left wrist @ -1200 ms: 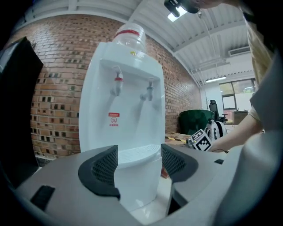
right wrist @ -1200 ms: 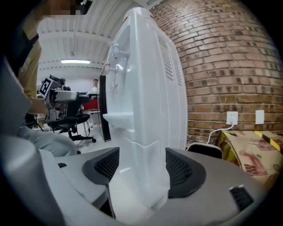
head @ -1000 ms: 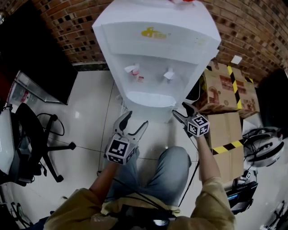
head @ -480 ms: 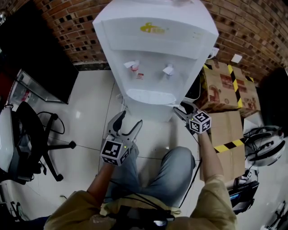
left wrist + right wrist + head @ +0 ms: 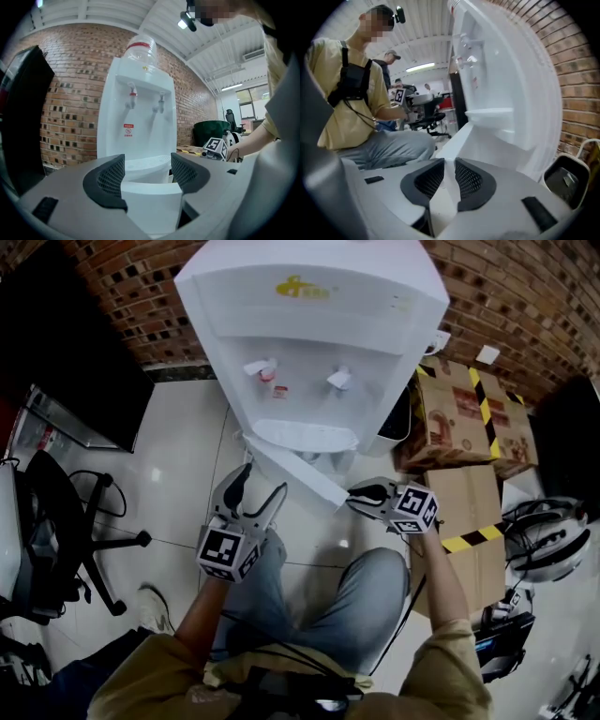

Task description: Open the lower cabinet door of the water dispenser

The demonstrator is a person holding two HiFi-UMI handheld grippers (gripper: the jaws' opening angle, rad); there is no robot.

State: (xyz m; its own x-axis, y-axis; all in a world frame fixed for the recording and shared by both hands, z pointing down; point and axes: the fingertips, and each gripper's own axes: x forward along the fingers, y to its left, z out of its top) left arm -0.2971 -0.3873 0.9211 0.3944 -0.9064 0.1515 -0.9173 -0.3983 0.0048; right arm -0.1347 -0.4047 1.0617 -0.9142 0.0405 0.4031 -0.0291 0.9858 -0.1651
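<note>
Currently we hold the right gripper [image 5: 361, 495] at centre right of the head view, clamped on the free edge of the cabinet door [image 5: 295, 474]. Its jaws have just been closing. In the right gripper view the two pads stand almost together, with the thin white edge of the door between them.

The door stands swung out from the base of the water dispenser [image 5: 314, 324]. It shows as a slanted white panel running from below the drip tray toward the lower right. The dispenser fills the upper centre of the frame, against the brick wall [image 5: 525, 296].

We hold the left gripper [image 5: 263, 480] at centre left, near the left end of the door. Its jaws stand wide apart and grip nothing. In the left gripper view the white door panel shows in the gap beyond the pads.

Cardboard boxes [image 5: 469, 418] lie to the right of the dispenser.
</note>
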